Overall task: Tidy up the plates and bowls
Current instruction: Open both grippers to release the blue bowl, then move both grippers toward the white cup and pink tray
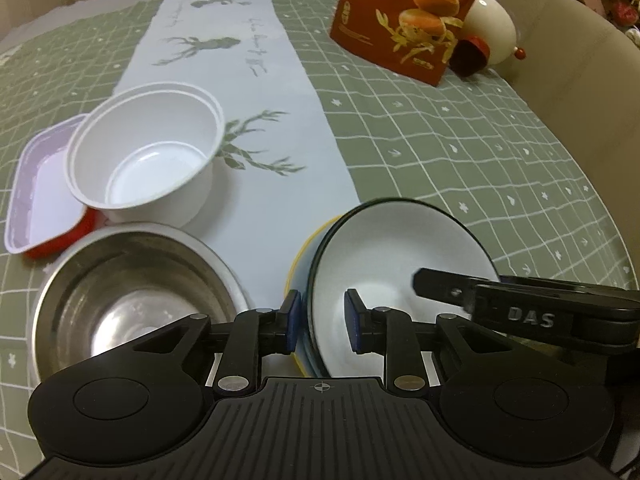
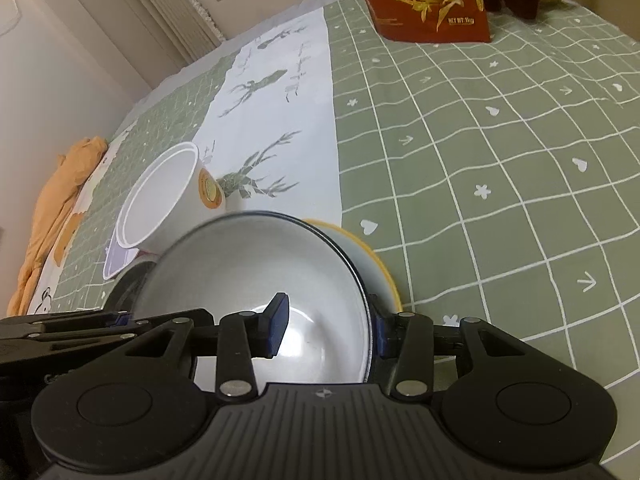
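A white bowl with a dark rim (image 1: 400, 256) (image 2: 248, 272) lies tilted on top of a yellow-rimmed bowl (image 1: 298, 256) (image 2: 380, 264). My left gripper (image 1: 322, 322) straddles the stack's left rim. Its outer pad is by the yellow bowl and its inner pad is inside the white bowl; whether both press is unclear. My right gripper (image 2: 330, 326) is shut on the white bowl's right rim, one pad inside and one outside. A steel bowl (image 1: 132, 292) sits at the left. Behind it stands a white plastic tub (image 1: 152, 152) (image 2: 160, 200).
A lilac rectangular tray (image 1: 36, 188) rests on something red (image 1: 80, 236) at the left. A red snack bag (image 1: 408, 16) (image 2: 432, 0) and a white round object (image 1: 492, 28) stand at the back right. An orange cloth (image 2: 52, 208) lies at the far left edge.
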A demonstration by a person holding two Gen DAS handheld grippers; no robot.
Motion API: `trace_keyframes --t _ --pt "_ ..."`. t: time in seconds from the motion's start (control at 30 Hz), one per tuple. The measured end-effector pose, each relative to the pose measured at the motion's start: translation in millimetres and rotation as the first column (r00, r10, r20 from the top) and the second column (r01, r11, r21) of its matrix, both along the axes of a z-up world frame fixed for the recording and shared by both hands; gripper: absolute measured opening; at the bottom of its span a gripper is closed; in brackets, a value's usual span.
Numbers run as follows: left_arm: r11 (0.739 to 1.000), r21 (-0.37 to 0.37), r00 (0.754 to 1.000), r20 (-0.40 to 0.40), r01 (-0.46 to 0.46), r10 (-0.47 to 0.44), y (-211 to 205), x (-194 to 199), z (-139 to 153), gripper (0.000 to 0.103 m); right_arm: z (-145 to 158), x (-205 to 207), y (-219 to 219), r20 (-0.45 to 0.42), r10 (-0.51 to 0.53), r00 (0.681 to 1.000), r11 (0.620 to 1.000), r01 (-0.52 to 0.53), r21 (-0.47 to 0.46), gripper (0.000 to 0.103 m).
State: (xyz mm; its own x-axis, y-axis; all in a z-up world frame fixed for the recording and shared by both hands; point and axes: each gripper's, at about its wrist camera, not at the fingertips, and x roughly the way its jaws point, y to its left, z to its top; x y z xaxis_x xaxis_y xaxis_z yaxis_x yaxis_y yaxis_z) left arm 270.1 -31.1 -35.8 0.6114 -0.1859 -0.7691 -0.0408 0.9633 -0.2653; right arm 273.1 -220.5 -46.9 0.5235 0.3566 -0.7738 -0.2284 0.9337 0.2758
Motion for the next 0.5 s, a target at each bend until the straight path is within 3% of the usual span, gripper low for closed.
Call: trace_keyframes --t 0.3,0.5 --pt "0.998 -0.042 0.998 0.052 -0.044 0.047 18 -6 15 0.024 11 -5 -3 0.042 -0.010 0.999 1.000 0.010 -0.001 0.043" --pt "0.996 -0.059 0.997 0.037 -0.070 0.072 26 -6 11 0.024 12 -9 -7 0.051 -0.018 0.999 1.000 0.018 0.001 0.043"
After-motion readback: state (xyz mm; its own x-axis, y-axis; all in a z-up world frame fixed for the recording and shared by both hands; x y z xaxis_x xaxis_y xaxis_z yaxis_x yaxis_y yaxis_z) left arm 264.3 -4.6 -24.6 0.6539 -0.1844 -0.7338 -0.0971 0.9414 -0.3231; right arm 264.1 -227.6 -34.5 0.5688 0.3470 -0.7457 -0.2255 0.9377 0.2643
